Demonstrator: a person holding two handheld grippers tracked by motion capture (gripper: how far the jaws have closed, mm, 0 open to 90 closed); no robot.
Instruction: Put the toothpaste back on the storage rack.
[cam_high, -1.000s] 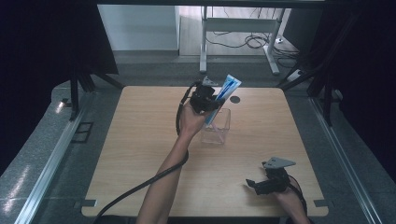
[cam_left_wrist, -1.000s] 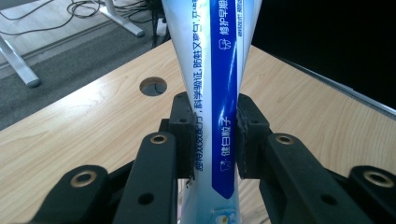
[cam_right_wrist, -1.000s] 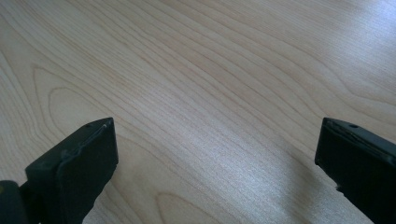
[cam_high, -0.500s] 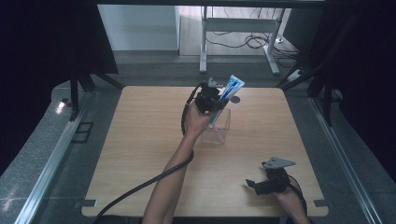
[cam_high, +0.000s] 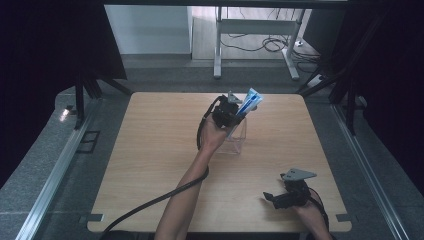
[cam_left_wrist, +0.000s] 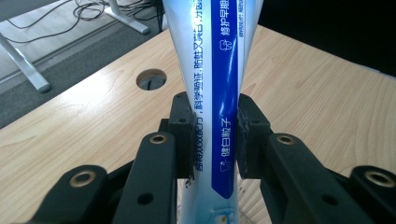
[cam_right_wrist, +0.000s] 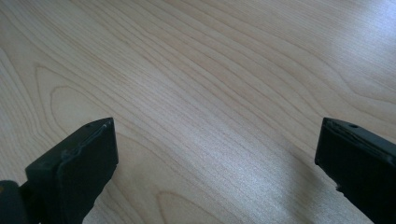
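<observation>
High view: my left claw (cam_high: 239, 111) clamps the toothpaste tube (cam_high: 249, 102) above the clear box (cam_high: 236, 137); right claw (cam_high: 272, 198) gapes idle. I'd lower the tube vertically, clearing the rim.

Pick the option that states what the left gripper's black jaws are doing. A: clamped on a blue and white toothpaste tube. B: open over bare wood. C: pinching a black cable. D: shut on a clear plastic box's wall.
A: in the left gripper view the left gripper has both jaws pressed against the blue and white toothpaste tube.
</observation>
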